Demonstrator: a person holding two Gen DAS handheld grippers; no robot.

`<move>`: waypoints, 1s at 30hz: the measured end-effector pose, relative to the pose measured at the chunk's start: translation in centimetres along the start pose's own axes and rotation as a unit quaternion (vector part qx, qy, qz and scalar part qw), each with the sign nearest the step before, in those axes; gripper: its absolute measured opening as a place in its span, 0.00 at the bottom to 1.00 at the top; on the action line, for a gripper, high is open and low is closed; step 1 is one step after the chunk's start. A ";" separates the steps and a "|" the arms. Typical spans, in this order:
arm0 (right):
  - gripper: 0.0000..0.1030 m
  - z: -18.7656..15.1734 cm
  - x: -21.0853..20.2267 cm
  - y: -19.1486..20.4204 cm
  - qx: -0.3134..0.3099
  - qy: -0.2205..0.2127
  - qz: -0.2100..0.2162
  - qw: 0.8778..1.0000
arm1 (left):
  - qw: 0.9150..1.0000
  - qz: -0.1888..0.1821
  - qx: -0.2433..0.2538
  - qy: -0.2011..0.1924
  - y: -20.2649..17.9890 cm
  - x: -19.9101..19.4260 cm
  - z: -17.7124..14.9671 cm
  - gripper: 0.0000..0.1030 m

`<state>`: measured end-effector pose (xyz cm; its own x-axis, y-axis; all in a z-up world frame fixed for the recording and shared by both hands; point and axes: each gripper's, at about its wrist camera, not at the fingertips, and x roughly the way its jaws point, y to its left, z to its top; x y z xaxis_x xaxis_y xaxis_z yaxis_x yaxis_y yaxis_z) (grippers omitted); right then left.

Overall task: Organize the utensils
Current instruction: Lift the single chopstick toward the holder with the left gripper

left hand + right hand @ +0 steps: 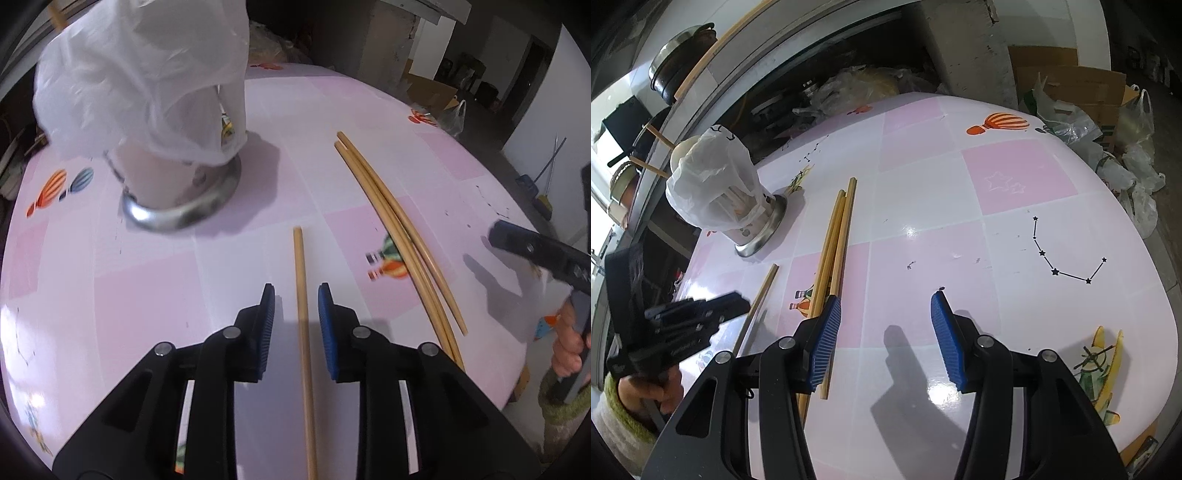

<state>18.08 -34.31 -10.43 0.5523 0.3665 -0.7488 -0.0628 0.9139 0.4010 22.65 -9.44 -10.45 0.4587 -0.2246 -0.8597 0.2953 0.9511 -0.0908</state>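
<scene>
A single wooden chopstick (301, 295) lies on the pink table (147, 295), running between the open jaws of my left gripper (295, 306) without being clamped. Three more chopsticks (402, 240) lie bundled to its right. A steel utensil holder (177, 192) covered by a white plastic bag (147, 74) stands at the far left. In the right wrist view my right gripper (884, 321) is open and empty above the table, just right of the bundle (833, 251); the single chopstick (759, 299), holder (753, 225) and left gripper (701, 314) show at left.
Plastic bags (1115, 155) and a cardboard box (1071, 85) sit beyond the table's far right edge. Pots (679, 55) stand on a shelf at the left. The table (997, 240) is patterned with balloons and stars.
</scene>
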 end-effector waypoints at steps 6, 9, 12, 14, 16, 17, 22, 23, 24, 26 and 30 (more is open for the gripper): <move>0.49 0.0 0.2 0.0 -0.001 0.003 -0.001 1.000 | 0.999 0.023 0.022 0.011 -0.5 1.8 1.9 0.22; 0.49 0.1 0.2 -0.1 0.000 0.003 -0.002 1.000 | 0.999 0.027 0.017 0.020 -0.4 2.5 2.6 0.22; 0.49 0.2 0.3 -0.2 0.002 0.003 -0.003 1.000 | 0.999 0.034 0.020 0.026 -0.4 3.1 2.9 0.22; 0.49 0.2 0.4 -0.3 0.003 0.004 -0.002 1.000 | 0.998 0.039 0.026 0.029 -0.5 3.1 2.9 0.22; 0.49 0.2 0.4 -0.3 0.002 0.004 -0.002 1.000 | 0.998 0.041 0.025 0.030 -0.5 3.2 3.0 0.21; 0.49 0.2 0.4 -0.3 0.003 0.004 -0.002 1.000 | 0.998 0.044 0.025 0.030 -0.5 3.2 3.0 0.21; 0.49 0.2 0.4 -0.4 0.002 0.003 -0.002 1.000 | 0.998 0.051 0.022 0.027 -0.7 3.4 3.0 0.08; 0.49 0.2 0.4 -0.3 0.002 0.003 -0.002 1.000 | 0.998 0.049 0.019 0.027 -0.7 3.4 3.0 0.07; 0.49 0.2 0.4 -0.4 0.002 0.003 -0.002 1.000 | 0.998 0.047 0.017 0.027 -0.6 3.4 3.0 0.06; 0.49 0.2 0.3 -0.3 0.002 0.003 -0.002 1.000 | 0.999 0.043 0.013 0.026 -0.5 3.2 3.0 0.06; 0.49 0.3 0.3 -0.4 0.004 0.001 -0.003 1.000 | 0.999 0.039 0.010 0.015 -0.4 2.4 3.0 0.05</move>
<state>18.54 -34.63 -10.60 0.5508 0.3605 -0.7528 -0.0527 0.9151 0.3998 26.11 -11.00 -10.97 0.4557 -0.1440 -0.8784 0.2774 0.9607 -0.0136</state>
